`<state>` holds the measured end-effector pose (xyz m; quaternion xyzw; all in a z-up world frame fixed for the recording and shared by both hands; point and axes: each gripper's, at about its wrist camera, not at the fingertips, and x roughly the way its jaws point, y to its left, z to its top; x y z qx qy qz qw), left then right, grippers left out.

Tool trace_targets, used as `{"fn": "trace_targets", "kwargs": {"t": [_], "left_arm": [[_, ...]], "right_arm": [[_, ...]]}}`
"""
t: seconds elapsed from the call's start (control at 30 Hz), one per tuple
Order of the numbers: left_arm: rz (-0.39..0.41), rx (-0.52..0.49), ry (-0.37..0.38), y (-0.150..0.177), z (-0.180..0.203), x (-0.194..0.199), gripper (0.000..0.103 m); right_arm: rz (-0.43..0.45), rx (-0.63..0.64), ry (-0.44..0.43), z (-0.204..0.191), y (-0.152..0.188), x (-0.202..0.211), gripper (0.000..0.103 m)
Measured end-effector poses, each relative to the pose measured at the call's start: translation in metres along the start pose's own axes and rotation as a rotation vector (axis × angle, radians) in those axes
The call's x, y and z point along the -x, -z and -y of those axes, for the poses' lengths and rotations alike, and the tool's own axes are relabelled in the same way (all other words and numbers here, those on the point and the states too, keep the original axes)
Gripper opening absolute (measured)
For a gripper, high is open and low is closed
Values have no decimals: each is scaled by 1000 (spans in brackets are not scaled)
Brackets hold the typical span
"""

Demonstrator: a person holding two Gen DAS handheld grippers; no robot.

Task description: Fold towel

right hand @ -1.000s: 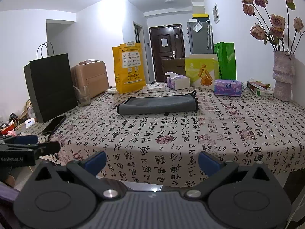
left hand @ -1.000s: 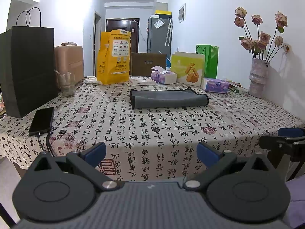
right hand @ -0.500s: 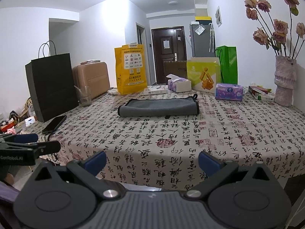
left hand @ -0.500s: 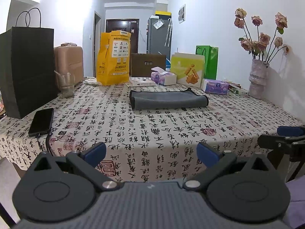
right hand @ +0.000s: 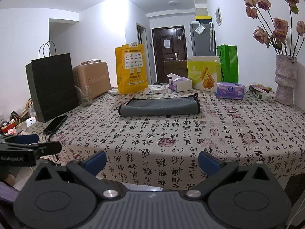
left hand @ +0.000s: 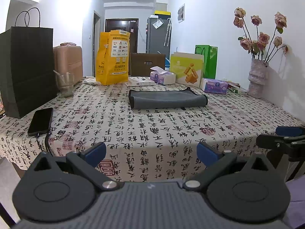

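Table (left hand: 133,126), both claws wide apart, empty

Your right gripper (right hand: 152,162) has tipped slightly downward over the last second: in its view the folded grey towel (right hand: 159,106) and the near edge of the tabletop (right hand: 171,179) now sit a little higher in the frame. Your left gripper (left hand: 150,153) has barely shifted; in its view the black phone (left hand: 40,121) at the left edge has crept a touch higher. Both pairs of fingers are spread as wide as before.
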<state>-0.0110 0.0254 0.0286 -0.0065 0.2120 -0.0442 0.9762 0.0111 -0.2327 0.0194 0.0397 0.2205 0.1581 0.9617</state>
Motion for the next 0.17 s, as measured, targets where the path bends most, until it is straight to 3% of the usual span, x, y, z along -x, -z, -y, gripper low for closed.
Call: {"fn": "trace_targets", "kwargs": {"t": [0.17], "left_arm": [[2, -6, 7, 1, 2, 0, 103]], "right_arm": [[-2, -2, 2, 0, 0, 0, 103]]}}
